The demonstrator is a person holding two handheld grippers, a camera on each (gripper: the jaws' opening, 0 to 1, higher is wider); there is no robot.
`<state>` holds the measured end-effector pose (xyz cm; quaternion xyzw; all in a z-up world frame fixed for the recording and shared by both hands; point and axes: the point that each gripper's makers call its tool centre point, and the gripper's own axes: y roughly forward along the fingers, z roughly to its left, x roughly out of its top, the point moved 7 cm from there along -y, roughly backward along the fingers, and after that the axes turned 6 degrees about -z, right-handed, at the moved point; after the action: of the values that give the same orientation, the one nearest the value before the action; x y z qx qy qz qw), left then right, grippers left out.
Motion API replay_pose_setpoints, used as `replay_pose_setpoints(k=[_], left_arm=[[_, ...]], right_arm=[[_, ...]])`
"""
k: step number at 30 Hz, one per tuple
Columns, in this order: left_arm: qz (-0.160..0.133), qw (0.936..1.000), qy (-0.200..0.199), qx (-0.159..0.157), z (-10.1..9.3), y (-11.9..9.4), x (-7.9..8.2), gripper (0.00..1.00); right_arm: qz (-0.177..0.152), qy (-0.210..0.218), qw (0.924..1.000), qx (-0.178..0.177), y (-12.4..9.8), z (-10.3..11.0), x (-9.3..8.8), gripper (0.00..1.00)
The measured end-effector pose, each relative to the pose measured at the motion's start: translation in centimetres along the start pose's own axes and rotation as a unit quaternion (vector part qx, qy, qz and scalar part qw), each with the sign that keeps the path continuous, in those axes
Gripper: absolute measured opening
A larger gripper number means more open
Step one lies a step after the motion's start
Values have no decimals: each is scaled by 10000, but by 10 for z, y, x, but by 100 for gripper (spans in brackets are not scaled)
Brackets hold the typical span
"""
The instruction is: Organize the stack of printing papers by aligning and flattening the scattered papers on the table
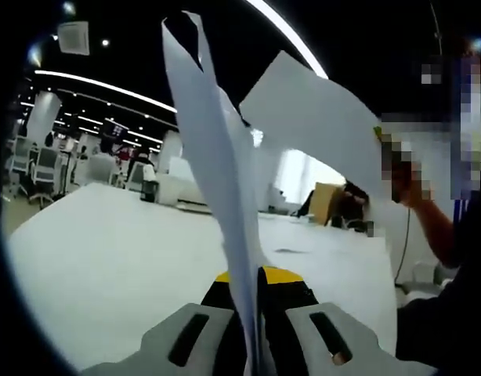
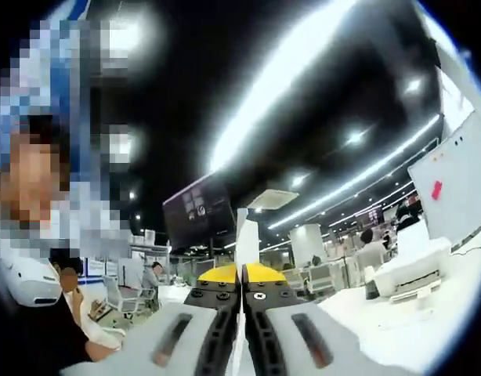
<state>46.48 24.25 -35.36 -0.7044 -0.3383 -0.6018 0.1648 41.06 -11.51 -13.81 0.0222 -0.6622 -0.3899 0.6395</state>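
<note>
White printing papers [image 1: 217, 157] rise on edge from between my left gripper's [image 1: 254, 276] yellow-tipped jaws, which are shut on their lower edge. The sheets are lifted above the white table [image 1: 107, 258] and bend over to the right, where a broad flat part [image 1: 311, 117] spreads toward a person's forearm [image 1: 432, 223]. In the right gripper view, my right gripper [image 2: 241, 270] points up at the ceiling. It is shut on a thin white strip of paper [image 2: 247, 231] seen edge-on and standing up from between the jaws.
The table top reaches far back to white desks and office chairs [image 1: 37, 168]. A person in dark clothes [image 1: 440, 313] stands at its right side. In the right gripper view there are a whiteboard [image 2: 456, 180], a hanging dark screen [image 2: 200, 211] and a printer [image 2: 409, 270].
</note>
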Motion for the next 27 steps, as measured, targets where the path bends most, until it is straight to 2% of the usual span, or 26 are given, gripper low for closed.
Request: replay_pose_setpoints(k=[8, 13, 20, 27], left_arm=[[-141, 9998, -99, -59, -2, -2, 3, 6], [-318, 9991, -265, -89, -2, -4, 8, 6], [-358, 9989, -285, -106, -4, -5, 8, 6], [-404, 9986, -327, -124, -4, -5, 9, 6]], right_arm=[[-132, 373, 9991, -127, -11, -4, -27, 0], [-119, 642, 9970, -409, -20, -19, -56, 0], [-255, 928, 9934, -630, -24, -37, -88, 0], [-135, 1165, 9891, -893, -30, -51, -121, 0]])
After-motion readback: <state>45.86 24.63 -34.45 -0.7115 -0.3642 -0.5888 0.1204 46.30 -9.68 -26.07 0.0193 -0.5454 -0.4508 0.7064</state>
